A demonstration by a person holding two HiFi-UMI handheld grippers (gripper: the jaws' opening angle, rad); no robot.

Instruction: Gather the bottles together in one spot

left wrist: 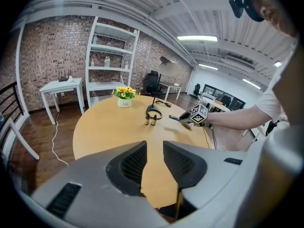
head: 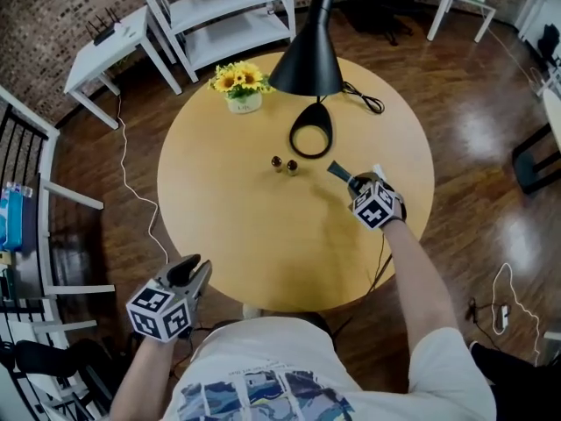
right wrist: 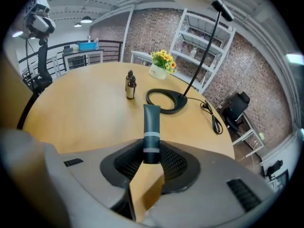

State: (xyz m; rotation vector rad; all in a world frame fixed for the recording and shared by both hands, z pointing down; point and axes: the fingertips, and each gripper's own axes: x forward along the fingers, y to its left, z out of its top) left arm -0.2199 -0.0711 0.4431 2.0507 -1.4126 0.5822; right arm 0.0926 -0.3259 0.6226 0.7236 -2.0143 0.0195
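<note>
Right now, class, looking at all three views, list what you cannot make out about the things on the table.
Small bottles: labels too small, every view.
The tube: near end hidden inside the right gripper, right gripper view.
Lamp: shade cut off by the top edge, right gripper view.
Flower pot: print too small, head view.

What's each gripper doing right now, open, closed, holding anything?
Left gripper: open, nothing between its fingers.
Right gripper: closed on the dark tube.
</note>
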